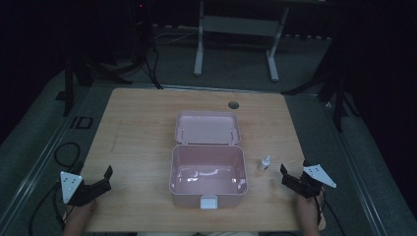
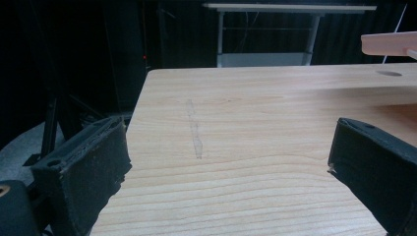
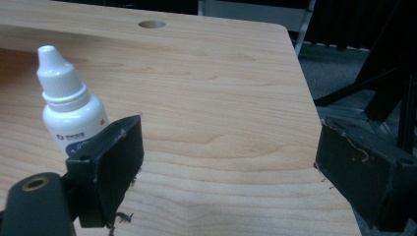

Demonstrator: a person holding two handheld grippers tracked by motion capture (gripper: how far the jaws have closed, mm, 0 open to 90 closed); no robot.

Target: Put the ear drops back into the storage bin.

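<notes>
White dropper bottle [image 1: 265, 163] upright, beside open pink box [image 1: 208, 183].

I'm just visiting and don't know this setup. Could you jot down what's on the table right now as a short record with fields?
surface: wooden table with a round hole near its far edge
box: pink plastic box, lid open and tilted back, nothing in it that I can make out
bottle: small white dropper bottle, upright, capped, just right of the box
left gripper: open, holding nothing, at the near left corner
right gripper: open, holding nothing, close to the bottle but not around it
</notes>
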